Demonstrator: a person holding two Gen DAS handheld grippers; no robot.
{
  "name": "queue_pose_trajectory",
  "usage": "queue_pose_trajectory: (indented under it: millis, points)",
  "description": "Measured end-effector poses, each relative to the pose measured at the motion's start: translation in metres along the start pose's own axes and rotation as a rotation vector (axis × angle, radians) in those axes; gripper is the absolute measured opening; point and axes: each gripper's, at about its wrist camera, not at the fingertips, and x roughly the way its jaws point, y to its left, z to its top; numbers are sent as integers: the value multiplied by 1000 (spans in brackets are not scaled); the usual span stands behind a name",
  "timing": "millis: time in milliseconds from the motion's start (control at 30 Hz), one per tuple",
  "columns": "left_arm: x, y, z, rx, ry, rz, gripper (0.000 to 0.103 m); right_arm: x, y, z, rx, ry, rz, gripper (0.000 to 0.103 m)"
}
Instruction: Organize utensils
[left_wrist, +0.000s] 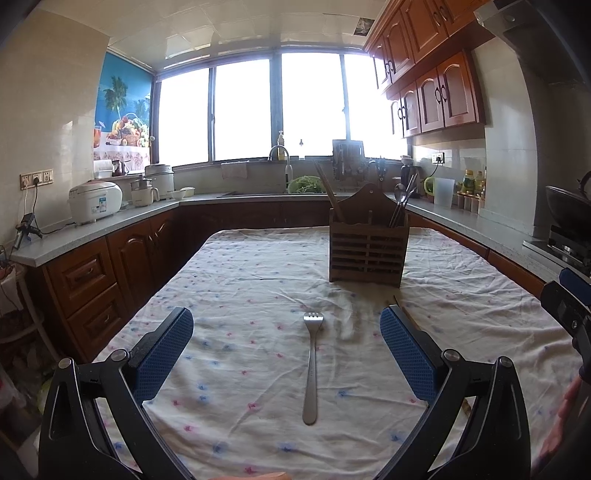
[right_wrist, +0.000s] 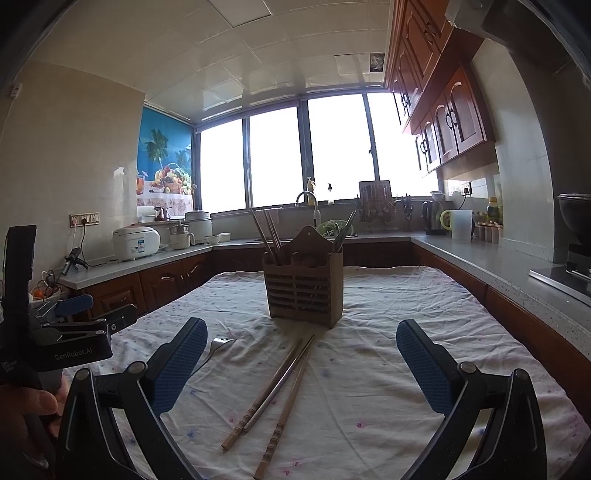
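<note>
left wrist view first: the left gripper (left_wrist: 286, 347) hangs low over the cloth-covered desk (left_wrist: 236, 266) with its jaws spread wide and nothing between them. one fork (left_wrist: 311, 365) lies flat between the two blue pads, tines pointing away toward the wooden utensil holder (left_wrist: 367, 245), handle toward the camera. the holder stands upright further back, well apart from the fork, with chopsticks in its left compartment and spoons or similar metal pieces in its right one; how many of those i cannot tell.

right wrist view: the right gripper (right_wrist: 301, 363) also has its jaws fully open and empty. ahead of it three loose chopsticks (right_wrist: 275, 387) lie on the cloth, crossing near their far tips, just in front of the holder. the fork's head peeks out beside the left pad.

by my reading the sorting is partway done: one fork and three chopsticks are still out. the step in hand looks like the pickup of the fork by the left gripper; that calls for lowering until the pads straddle the thin handle, closing on it, then lifting and tipping it upright into the right compartment with the other metal pieces.
</note>
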Motion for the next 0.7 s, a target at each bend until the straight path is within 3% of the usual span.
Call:
queue_pose_trajectory:
  millis: [700]
  points:
    - [-1,-3,1,9,-7,5,103,-1,1,4,-4,-11,5,103]
